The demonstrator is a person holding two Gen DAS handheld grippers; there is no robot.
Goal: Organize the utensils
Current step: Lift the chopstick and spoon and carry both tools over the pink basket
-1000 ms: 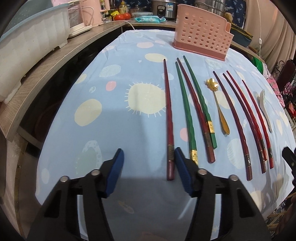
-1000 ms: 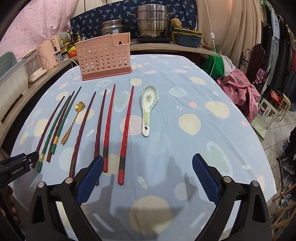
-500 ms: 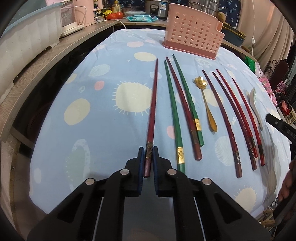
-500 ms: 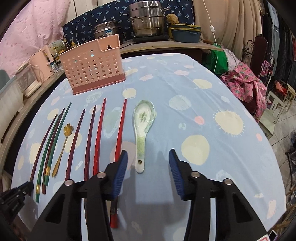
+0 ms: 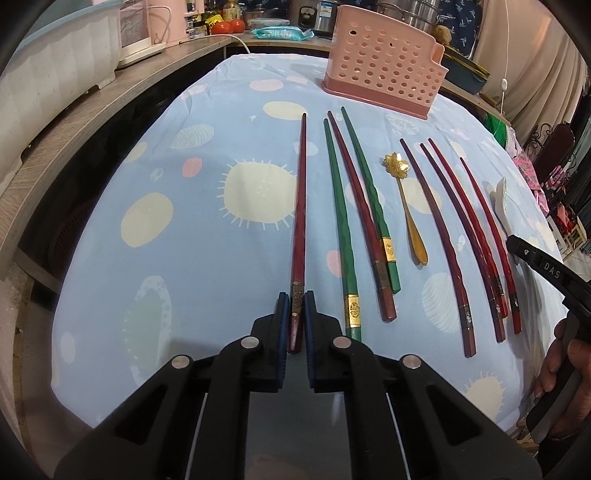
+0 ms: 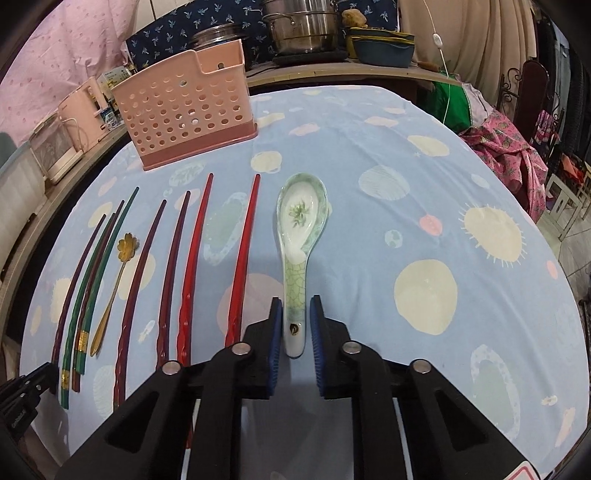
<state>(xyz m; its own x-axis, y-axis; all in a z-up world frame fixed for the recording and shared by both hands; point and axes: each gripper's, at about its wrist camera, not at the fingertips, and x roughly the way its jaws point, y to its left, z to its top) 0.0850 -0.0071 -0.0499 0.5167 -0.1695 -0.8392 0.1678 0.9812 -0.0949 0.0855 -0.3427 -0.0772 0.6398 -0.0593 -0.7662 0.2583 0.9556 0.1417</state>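
Note:
My left gripper [image 5: 295,314] is shut on the thick end of a dark red chopstick [image 5: 300,206], the leftmost of the row lying on the blue spotted tablecloth [image 5: 192,236]. My right gripper [image 6: 296,321] has its jaws closing on the handle of a white and green ceramic spoon [image 6: 301,218], with the blue pads against the handle's two sides. The spoon still lies flat on the cloth. A pink perforated utensil holder [image 6: 184,110] stands upright at the far side of the table, beyond the row, also in the left wrist view [image 5: 380,81].
Between the two grips lie green chopsticks [image 5: 340,221], a gold flower-headed spoon [image 5: 406,206] and several red and maroon chopsticks [image 6: 242,258]. A wooden counter [image 5: 74,140] with appliances runs along the left. Pots [image 6: 303,29] stand behind the table, and a person's hand [image 5: 561,369] shows at the right.
Both grippers went from wide open to closed: the left onto the dark red chopstick's end, the right moved forward and closed around the ceramic spoon's handle.

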